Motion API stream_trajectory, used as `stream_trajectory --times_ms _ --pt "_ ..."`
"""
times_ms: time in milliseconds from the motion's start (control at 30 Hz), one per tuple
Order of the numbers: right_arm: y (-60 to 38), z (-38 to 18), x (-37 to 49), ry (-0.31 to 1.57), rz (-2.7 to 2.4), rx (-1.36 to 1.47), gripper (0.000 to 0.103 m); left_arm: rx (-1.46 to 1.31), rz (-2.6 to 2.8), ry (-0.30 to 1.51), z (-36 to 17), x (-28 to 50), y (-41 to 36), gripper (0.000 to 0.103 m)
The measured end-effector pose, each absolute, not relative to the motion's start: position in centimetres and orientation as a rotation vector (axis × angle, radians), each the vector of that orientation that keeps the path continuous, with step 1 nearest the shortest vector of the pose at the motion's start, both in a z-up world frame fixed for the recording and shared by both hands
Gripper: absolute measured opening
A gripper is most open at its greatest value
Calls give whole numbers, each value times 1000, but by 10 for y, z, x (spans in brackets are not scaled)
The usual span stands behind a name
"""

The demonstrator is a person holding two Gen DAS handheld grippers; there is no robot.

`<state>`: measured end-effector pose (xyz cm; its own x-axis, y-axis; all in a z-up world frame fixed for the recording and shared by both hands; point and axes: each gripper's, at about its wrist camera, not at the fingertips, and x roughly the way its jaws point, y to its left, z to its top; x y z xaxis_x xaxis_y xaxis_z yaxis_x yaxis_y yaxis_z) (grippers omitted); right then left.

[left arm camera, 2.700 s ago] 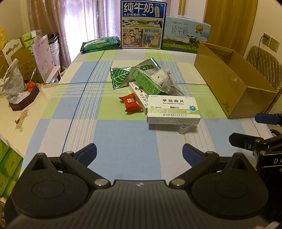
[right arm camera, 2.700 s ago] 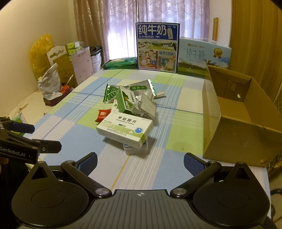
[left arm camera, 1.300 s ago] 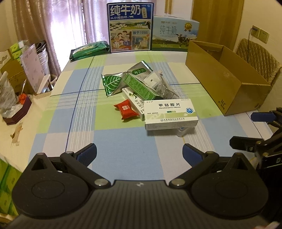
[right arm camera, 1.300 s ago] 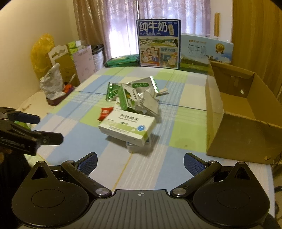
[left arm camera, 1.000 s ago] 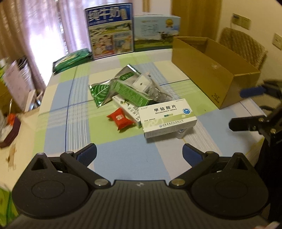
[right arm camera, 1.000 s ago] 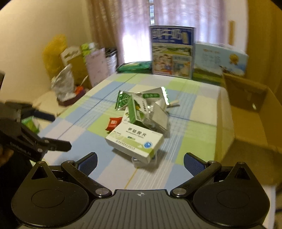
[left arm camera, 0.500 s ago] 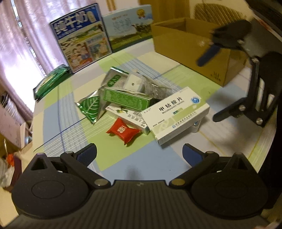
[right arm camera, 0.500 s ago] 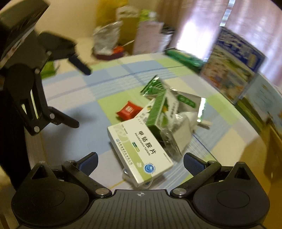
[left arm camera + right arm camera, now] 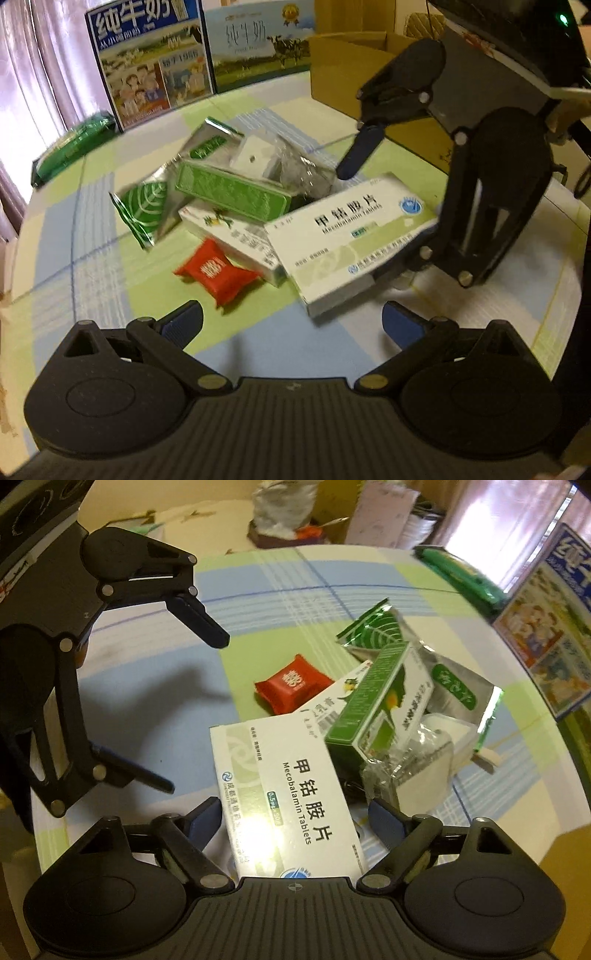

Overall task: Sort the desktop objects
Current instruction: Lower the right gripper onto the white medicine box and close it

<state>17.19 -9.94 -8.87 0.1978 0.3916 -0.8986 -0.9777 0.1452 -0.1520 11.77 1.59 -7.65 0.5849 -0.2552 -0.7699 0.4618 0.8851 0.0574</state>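
Three medicine boxes (image 9: 291,805), two foil packets (image 9: 146,206), one red sachet (image 9: 214,269) piled.

Checked tablecloth (image 9: 92,221), mauve curtains (image 9: 40,74), wicker chair (image 9: 421,22)

Left wrist view: low over the table (image 9: 110,206), facing the pile from its near side. Right wrist view: very close, facing across from the other side. Shared by both: white pill box (image 9: 351,236) (image 9: 288,794), red packet (image 9: 214,271) (image 9: 291,683).
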Motion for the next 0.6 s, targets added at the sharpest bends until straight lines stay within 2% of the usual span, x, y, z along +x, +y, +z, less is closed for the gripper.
stream_trajectory --times_ms 200,600 --pt "-92 -97 177 846 1203 -959 74 280 -402 861 -83 118 18 101" --pt "-113 -85 173 875 1127 -838 69 235 -407 896 -89 120 12 101"
